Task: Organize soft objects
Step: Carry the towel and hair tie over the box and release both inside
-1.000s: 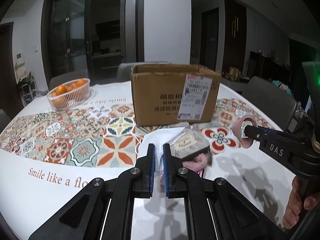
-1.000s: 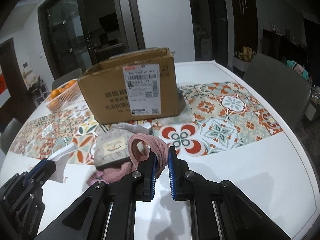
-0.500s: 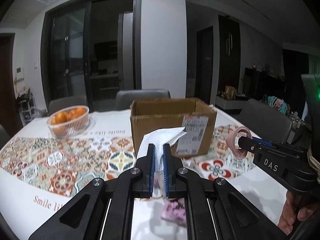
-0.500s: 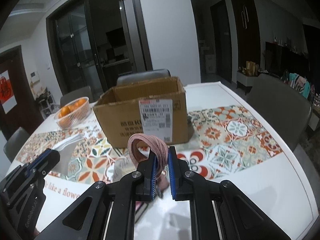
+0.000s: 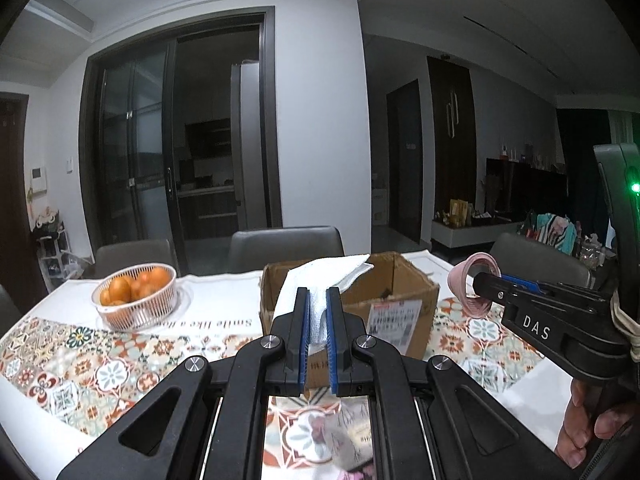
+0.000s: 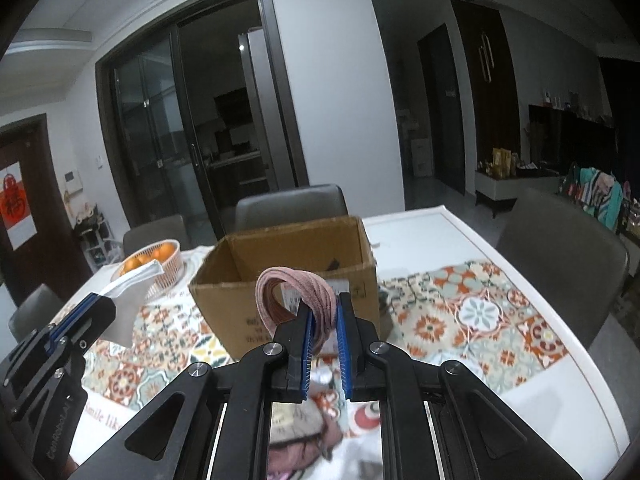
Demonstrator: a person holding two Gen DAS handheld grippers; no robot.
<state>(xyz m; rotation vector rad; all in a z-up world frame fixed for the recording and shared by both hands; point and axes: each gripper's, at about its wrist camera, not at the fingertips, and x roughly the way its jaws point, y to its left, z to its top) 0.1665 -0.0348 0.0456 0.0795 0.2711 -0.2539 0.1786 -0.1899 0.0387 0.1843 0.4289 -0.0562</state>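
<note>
My left gripper (image 5: 317, 300) is shut on a white cloth (image 5: 324, 276) and holds it in the air in front of the open cardboard box (image 5: 404, 292). It also shows in the right wrist view (image 6: 96, 304), with the cloth (image 6: 132, 284). My right gripper (image 6: 323, 312) is shut on a pink looped band (image 6: 292, 288), raised just in front of the box (image 6: 280, 252). The band also shows in the left wrist view (image 5: 468, 280). More soft pink and grey items (image 6: 304, 428) lie on the table below, partly hidden by the jaws.
A white basket of oranges (image 5: 136, 292) stands at the left of the table on the patterned tablecloth (image 5: 80, 364). Grey chairs (image 6: 292, 204) stand behind the table and another (image 6: 560, 252) at its right side.
Both grippers have risen from the table with their cloth and band and now sit level with the box's open top. The pile of soft items has dropped to the bottom of the views.
</note>
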